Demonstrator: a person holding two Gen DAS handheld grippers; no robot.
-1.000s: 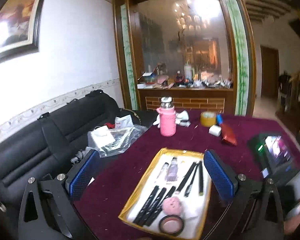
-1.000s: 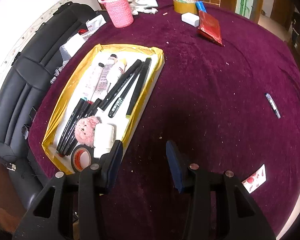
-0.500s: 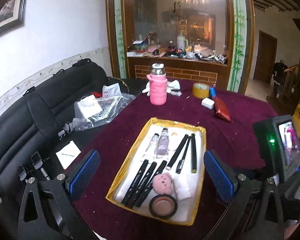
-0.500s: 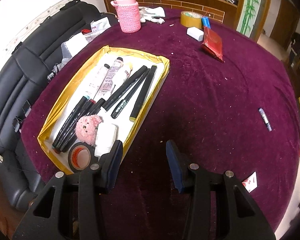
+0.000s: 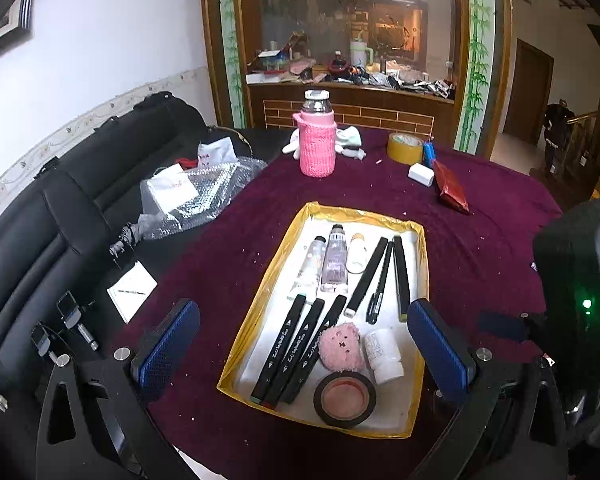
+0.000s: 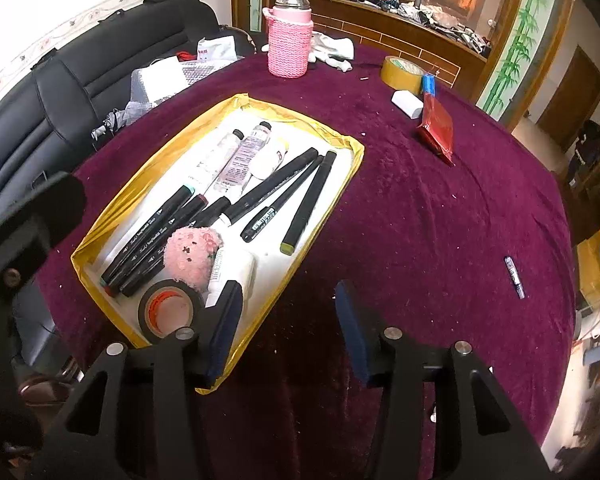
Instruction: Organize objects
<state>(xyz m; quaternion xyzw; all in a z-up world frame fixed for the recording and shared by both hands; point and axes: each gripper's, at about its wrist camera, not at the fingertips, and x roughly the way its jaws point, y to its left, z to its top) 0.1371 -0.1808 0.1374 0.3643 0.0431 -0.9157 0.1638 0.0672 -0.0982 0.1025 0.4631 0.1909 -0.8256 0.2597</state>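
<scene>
We find the left gripper [image 5: 302, 348] wide open and empty, its blue pads [image 5: 167, 342] standing either side of the near end of the tray [image 5: 420, 264]. The right gripper [image 6: 288, 330] is also open and holds nothing; its left finger sits over the tray's near right corner, its right finger over bare cloth.

The gold-rimmed tray lies on the maroon worktop [image 6: 420, 220]. At its near end we note a roll of black tape [image 5: 345, 399], a pink plush ball [image 5: 341, 347] and a small white bottle [image 5: 384, 354]. Three black markers [image 5: 298, 350] lie left of these. Further in lie three tubes [image 5: 334, 258] and three slim black pens [image 5: 382, 276].

Outside the tray, to the right, a single small pen [image 6: 514, 277] lies on the cloth, well apart. At the far edge stand a pink knitted bottle [image 5: 316, 140], a roll of yellow tape [image 5: 405, 148] and a red packet [image 5: 450, 188].
</scene>
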